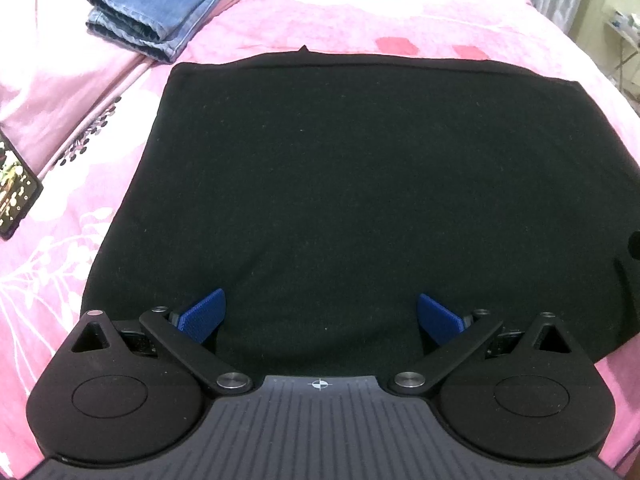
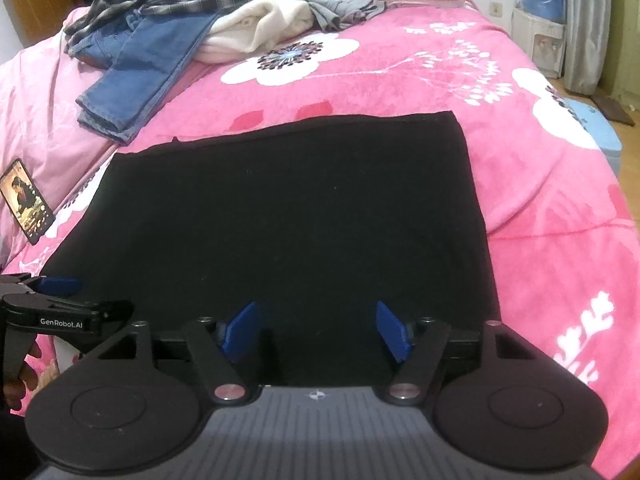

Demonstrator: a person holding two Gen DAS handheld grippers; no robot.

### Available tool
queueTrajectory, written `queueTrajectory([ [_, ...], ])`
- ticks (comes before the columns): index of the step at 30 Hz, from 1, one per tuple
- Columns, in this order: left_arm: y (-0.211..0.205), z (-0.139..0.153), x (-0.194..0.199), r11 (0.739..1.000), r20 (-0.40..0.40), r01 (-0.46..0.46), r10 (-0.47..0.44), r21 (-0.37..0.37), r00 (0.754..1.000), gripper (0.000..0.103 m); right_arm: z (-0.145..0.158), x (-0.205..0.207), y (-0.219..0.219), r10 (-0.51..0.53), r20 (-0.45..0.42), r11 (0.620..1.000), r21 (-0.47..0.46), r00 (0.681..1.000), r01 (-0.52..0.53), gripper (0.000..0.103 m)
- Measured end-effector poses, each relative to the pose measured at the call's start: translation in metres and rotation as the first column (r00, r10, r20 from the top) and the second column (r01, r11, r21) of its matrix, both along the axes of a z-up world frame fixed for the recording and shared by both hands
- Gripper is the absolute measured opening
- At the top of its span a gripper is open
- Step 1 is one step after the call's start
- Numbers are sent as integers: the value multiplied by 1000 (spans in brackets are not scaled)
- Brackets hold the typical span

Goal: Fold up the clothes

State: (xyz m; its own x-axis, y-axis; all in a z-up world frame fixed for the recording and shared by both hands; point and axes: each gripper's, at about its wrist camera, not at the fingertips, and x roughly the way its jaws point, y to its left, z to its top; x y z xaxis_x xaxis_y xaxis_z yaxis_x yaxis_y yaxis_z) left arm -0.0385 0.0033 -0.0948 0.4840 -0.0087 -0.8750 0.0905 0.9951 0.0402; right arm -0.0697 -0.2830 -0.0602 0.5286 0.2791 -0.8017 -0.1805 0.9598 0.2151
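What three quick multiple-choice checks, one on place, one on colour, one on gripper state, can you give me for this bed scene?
1. Where do the jeans lie relative to the black garment?
A. beyond it, to the left
B. on top of it
C. beyond it, to the right
2. What colour is the bedspread?
A. green
B. pink
C. grey
3. How do both grippers stand?
A. shut on cloth
B. open
C. one shut

Key: A, jeans lie past its far left corner; B, pink with white flowers; B, left gripper and right gripper both show spread jaws holding nothing.

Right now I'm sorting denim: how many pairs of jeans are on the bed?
1: the jeans lie far left of the black garment, partly under the clothes pile, which may hide more.
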Motion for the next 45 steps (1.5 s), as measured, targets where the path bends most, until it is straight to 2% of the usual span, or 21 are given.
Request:
queueTrajectory([
  [5, 2, -1, 2, 1000, -10, 5, -5, -10, 1000, 103, 2, 0, 2, -1, 9, 1000, 1, 1000, 1, 81],
  [7, 4, 0, 5, 1000, -26, 8, -9, -18, 1000, 103, 5, 0, 2, -7, 20, 1000, -1, 1000, 7, 92],
  [9, 5, 0, 9, 1000, -44, 12, -13, -25, 999, 103, 6, 0, 2, -12, 29, 1000, -8, 999, 13, 97],
  [15, 2, -2, 8, 1000, -45, 16, -16, -6, 999, 103, 7, -1, 7, -12, 55, 999, -47, 998, 15, 102],
  [27, 0, -2, 9, 1000, -56, 12, -11, 14, 998, 103, 9, -2, 16, -23, 81, 992, -122, 996, 33, 103],
  [35, -2, -1, 11, 1000, -63, 10, -8, 22, 998, 103, 11, -5, 16, -40, 140, 983, -174, 989, 65, 103],
  [39, -4, -2, 13, 999, -70, 14, -11, 37, 997, 103, 11, -6, 17, -1, 147, 982, -186, 989, 29, 103],
  [41, -5, -2, 13, 999, -72, 16, -14, 40, 997, 103, 9, -4, 18, 13, 132, 980, -199, 991, 14, 103],
  [43, -4, -2, 14, 999, -73, 19, -16, 40, 997, 103, 5, 0, 16, 19, 78, 978, -208, 997, -2, 103],
  [45, -5, -2, 14, 999, -74, 20, -17, 41, 997, 103, 3, 3, 13, 16, 51, 982, -186, 999, -6, 103],
])
